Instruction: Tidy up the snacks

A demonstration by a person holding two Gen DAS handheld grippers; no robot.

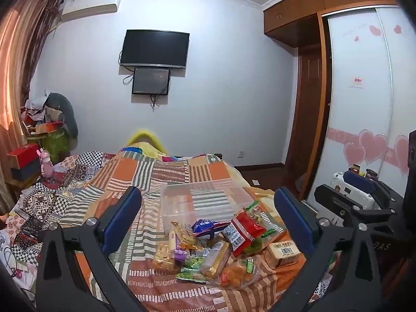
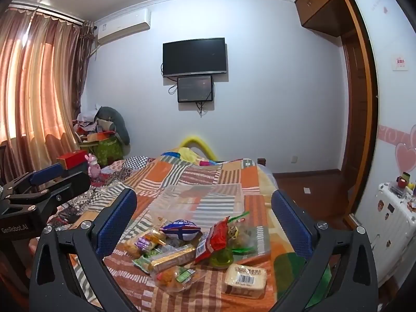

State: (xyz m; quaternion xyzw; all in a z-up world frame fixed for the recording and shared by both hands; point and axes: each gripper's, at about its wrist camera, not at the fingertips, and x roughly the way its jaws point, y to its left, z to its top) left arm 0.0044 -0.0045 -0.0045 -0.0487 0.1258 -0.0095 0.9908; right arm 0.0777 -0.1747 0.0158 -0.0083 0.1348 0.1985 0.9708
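Note:
A pile of wrapped snacks (image 1: 213, 247) lies on the patchwork bedspread, also in the right wrist view (image 2: 192, 249). It includes a red packet (image 1: 243, 227), a blue-and-white packet (image 2: 182, 230) and a pale barcode-labelled block (image 2: 245, 278). A clear plastic bin (image 1: 205, 200) sits just behind the pile, also in the right wrist view (image 2: 197, 200). My left gripper (image 1: 208, 215) is open and empty above the pile. My right gripper (image 2: 204, 215) is open and empty, hovering over the snacks. The right gripper also shows at the right of the left view (image 1: 358, 195).
The bed (image 2: 182, 174) fills the middle. A cluttered stand with boxes and a pink toy (image 2: 92, 167) is at the left by the curtains. A wardrobe with sliding doors (image 1: 364, 91) and a white suitcase (image 2: 395, 215) stand at the right.

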